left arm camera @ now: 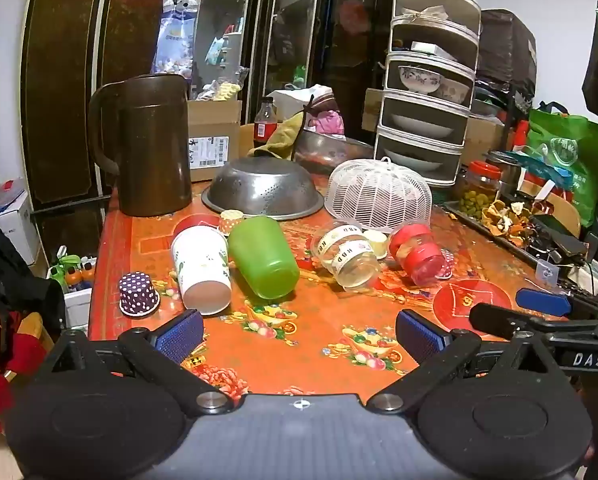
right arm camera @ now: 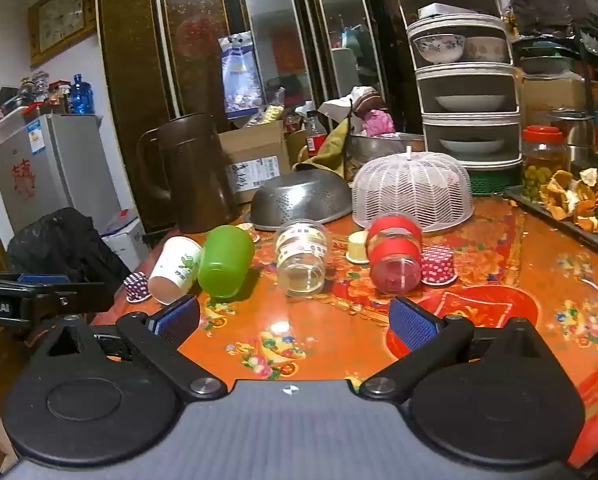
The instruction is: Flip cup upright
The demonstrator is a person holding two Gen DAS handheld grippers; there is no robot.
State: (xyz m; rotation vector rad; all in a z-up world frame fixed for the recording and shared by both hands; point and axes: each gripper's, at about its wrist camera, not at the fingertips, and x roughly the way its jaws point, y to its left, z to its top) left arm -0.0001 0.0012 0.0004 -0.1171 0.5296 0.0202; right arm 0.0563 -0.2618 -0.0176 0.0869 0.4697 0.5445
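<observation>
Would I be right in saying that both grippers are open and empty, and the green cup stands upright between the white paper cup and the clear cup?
Not quite: the green cup lies on its side, as the left wrist view shows. The rest holds.

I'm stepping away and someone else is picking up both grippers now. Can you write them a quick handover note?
Left gripper: open, empty, above the table's near edge.
Right gripper: open, empty, likewise.
Four cups lie on their sides mid-table: white paper cup, green cup, clear taped cup, red-banded cup.
Done: none upright.
Left: grasp and stand a cup upright.
</observation>
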